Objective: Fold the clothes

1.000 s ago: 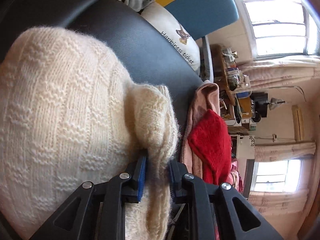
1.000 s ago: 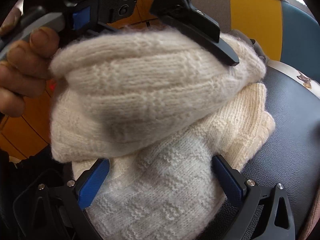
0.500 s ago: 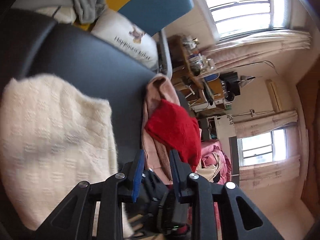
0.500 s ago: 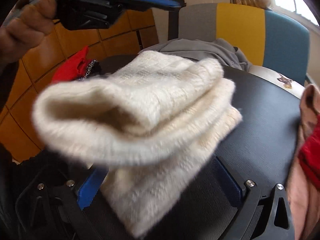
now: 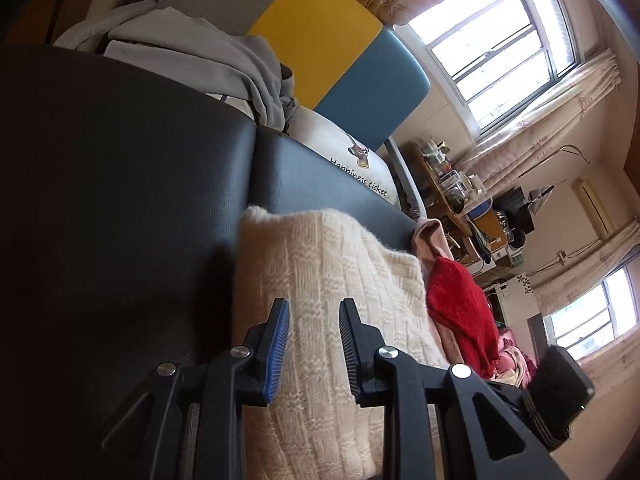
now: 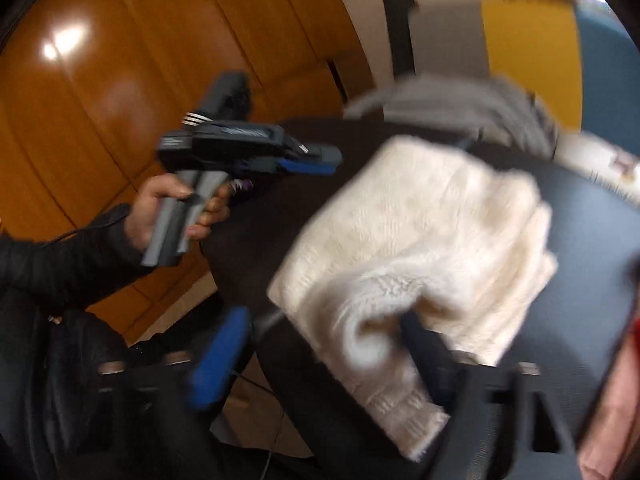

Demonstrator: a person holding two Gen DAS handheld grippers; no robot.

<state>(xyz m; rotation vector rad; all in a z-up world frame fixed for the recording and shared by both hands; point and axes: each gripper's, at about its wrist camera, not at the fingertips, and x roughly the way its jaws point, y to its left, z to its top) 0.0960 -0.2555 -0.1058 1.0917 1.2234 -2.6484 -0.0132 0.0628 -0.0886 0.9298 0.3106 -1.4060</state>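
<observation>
- Cream knit sweater (image 5: 336,304): one, folded on the black desk (image 5: 120,184); one red garment (image 5: 460,308) at its 3 o'clock.
- Left claw (image 5: 314,312): released, empty above the sweater.
- Right claw (image 6: 320,332): closing, cream fold between its blurred jaws; only this view shows the person's left hand (image 6: 168,208).

Words on the white pillow

The white pillow (image 5: 344,156) has black words on it that say "Happiness ticket". The words sit under a small brown animal picture (image 5: 357,151); what animal it is cannot be told. In the left wrist view the pillow lies at about 12 o'clock, just above the middle. In the right wrist view the same pillow (image 6: 600,160) shows at about 2 o'clock, but it is too blurry to read there. No other words can be read.
</observation>
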